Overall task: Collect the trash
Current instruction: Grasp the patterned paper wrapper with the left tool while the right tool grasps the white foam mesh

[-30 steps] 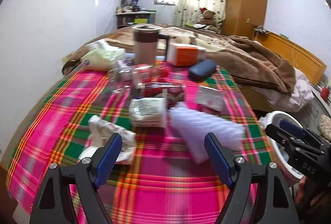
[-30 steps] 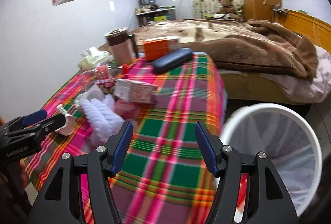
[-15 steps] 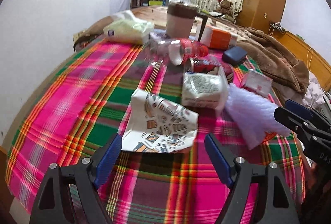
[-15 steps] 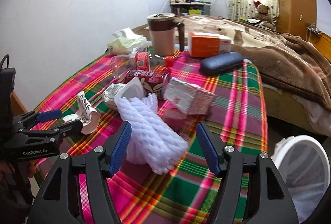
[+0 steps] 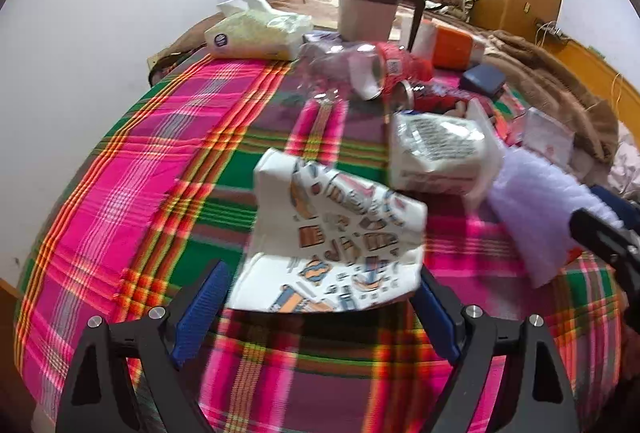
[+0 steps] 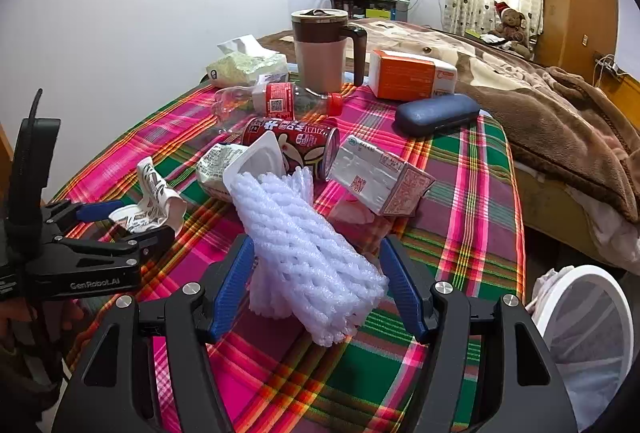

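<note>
Woven plaid cloth, white foam netting, crumpled printed paper, clear plastic bottle, glossy red can

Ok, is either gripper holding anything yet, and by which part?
Nothing held. Left gripper is open around the crushed paper cup; right gripper is open around the foam net.

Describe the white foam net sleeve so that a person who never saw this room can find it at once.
Start at the table with the pink and green plaid cloth. At its near edge, the foam net sleeve lies between the open fingers of the right gripper. It alone is a soft white tube of woven mesh; the nearby carton and red can are printed and hard.
</note>
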`<control>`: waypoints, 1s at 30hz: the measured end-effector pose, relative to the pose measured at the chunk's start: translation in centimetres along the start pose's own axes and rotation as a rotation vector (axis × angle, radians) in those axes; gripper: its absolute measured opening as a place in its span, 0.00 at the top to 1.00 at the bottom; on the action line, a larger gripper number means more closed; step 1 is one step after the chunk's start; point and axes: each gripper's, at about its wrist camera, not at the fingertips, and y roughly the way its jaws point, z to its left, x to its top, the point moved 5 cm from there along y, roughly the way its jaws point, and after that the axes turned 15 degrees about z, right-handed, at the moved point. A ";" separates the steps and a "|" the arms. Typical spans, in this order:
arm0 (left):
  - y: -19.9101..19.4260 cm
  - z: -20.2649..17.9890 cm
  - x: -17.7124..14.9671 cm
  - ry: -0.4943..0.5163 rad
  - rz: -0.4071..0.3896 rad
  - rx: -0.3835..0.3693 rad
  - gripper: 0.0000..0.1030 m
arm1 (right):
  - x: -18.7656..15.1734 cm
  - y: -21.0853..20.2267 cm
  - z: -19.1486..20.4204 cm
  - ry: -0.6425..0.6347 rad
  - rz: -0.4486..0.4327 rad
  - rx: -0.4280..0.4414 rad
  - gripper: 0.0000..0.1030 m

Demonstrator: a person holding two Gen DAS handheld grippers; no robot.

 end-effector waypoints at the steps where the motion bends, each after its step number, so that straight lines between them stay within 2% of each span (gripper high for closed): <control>1: 0.2 0.2 -0.1 0.001 0.006 0.013 0.14 | -0.1 0.1 0.0 0.001 0.002 -0.006 0.38; 4: 0.4 0.5 -0.2 0.002 0.002 0.012 0.14 | -0.2 0.3 0.0 0.009 0.002 -0.006 0.47; 8: 0.2 1.0 -0.1 -0.025 -0.013 -0.027 0.14 | -0.3 0.0 -0.2 0.031 -0.013 0.000 0.62; 9: 0.2 1.1 -0.1 -0.033 -0.016 -0.034 0.17 | -0.4 -0.1 -0.2 0.033 -0.017 0.001 0.65; 10: 0.1 1.2 -0.1 -0.036 -0.022 -0.038 0.22 | -0.5 -0.2 -0.2 0.036 -0.022 0.001 0.66; 15: -0.2 1.3 -0.2 -0.039 -0.033 -0.056 0.22 | -0.6 -0.3 -0.7 0.059 -0.042 -0.004 0.75; 30: -3.7 -1.8 -0.8 0.042 -0.102 -0.072 0.22 | -1.1 -1.7 -2.1 0.105 -0.098 -0.004 0.77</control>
